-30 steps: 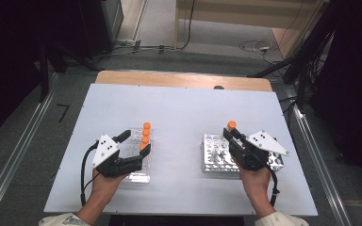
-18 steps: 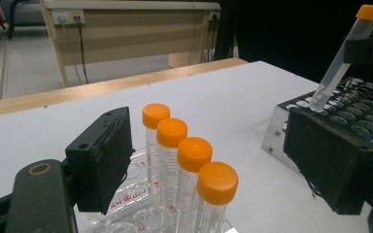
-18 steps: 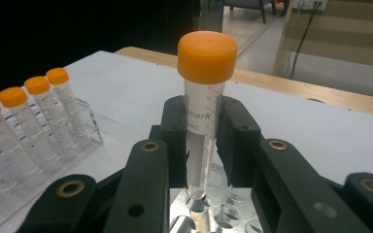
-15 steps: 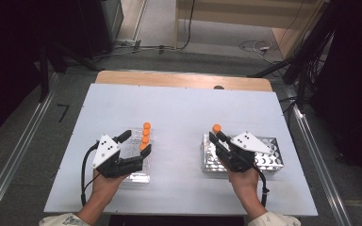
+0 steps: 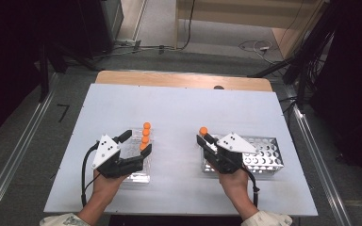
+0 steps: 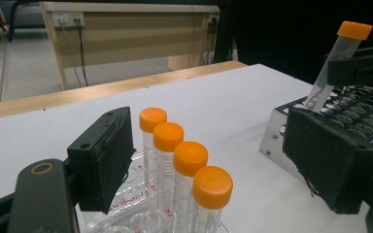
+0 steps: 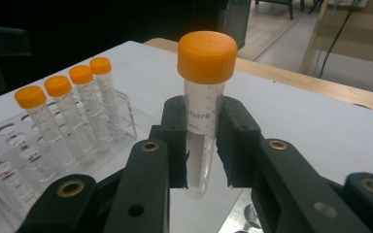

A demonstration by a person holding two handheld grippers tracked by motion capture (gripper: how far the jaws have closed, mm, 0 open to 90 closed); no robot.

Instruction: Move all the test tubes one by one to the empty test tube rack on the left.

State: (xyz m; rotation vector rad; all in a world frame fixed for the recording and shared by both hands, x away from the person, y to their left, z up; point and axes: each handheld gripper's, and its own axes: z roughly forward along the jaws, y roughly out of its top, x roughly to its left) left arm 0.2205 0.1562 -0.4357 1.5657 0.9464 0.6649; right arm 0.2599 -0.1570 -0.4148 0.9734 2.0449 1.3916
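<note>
- We hold the right gripper (image 5: 202, 137) pinched on a clear tube with an orange cap (image 7: 207, 56), its two jaws pressed on the tube's sides below the cap.
- In the high view that tube (image 5: 203, 131) stands lifted over the left end of the metal rack (image 5: 268, 155), which lies on the right part of the white table (image 5: 184, 108).
- Our left gripper (image 5: 139, 143) sits with its jaws spread on either side of the clear plastic rack (image 5: 136, 176), pinching nothing.
- Four orange-capped tubes (image 5: 145, 137) stand upright in one row in that clear rack, between the left gripper's spread jaws in the left gripper view (image 6: 187, 158).
- Between the two racks the tabletop is bare white.
- A wooden strip (image 5: 184, 80) runs along the table's far edge; beyond it lie cables (image 5: 259, 47) on the grey floor.
- On the held tube we read "shark" and "mL" beside printed graduation marks (image 7: 196, 114); the start of the word is hidden by the jaw.
- The clear rack carries red lettering near its holes (image 6: 126, 199), too blurred for us to read.
- The other tubes show fine graduation lines.
</note>
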